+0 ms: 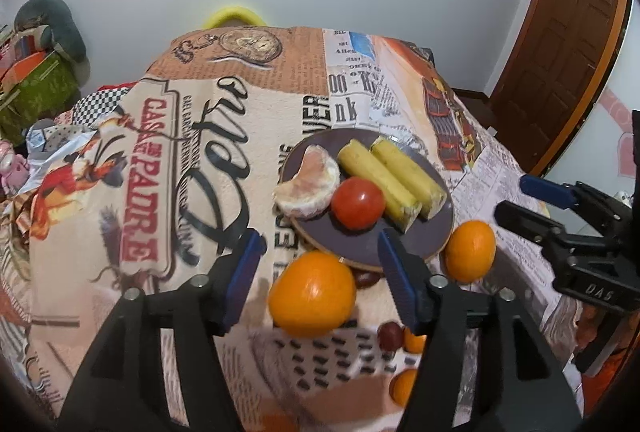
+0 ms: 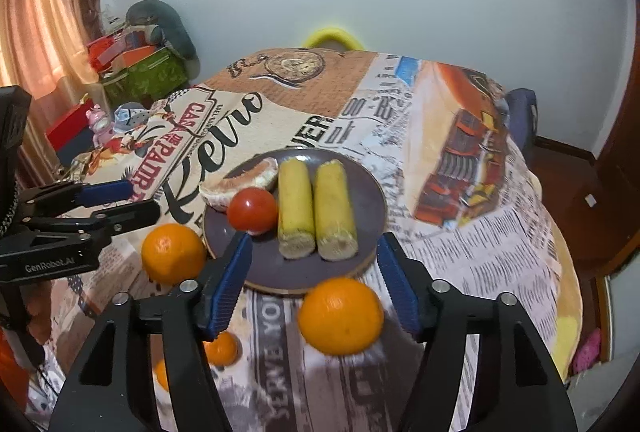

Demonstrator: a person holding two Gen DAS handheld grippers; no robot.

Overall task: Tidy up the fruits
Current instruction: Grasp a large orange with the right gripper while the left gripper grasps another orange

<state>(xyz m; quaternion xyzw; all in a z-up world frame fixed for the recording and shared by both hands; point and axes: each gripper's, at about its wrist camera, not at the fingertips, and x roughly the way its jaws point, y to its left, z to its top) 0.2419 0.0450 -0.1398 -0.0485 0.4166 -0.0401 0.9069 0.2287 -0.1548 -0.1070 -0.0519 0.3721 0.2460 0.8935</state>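
Observation:
A dark plate [image 1: 434,232] [image 2: 368,192] on the printed tablecloth carries a peeled citrus piece [image 1: 308,188], a red tomato [image 1: 357,203] [image 2: 253,210] and two yellow banana pieces [image 1: 384,184] [image 2: 314,208]. One orange [image 1: 312,294] [image 2: 173,253] lies in front of the plate between the open jaws of my left gripper [image 1: 320,238] [image 2: 140,198], with the pads clear of it. A second orange [image 2: 340,316] [image 1: 470,251] lies between the open jaws of my right gripper [image 2: 314,241] [image 1: 516,198], also untouched.
Small oranges [image 1: 414,342] [image 2: 222,348] and dark grapes [image 1: 390,336] lie on the near cloth. A yellow chair back [image 2: 330,34] stands at the far table edge. Boxes [image 2: 152,72] are stacked at the left, a wooden door [image 1: 560,52] is at the right.

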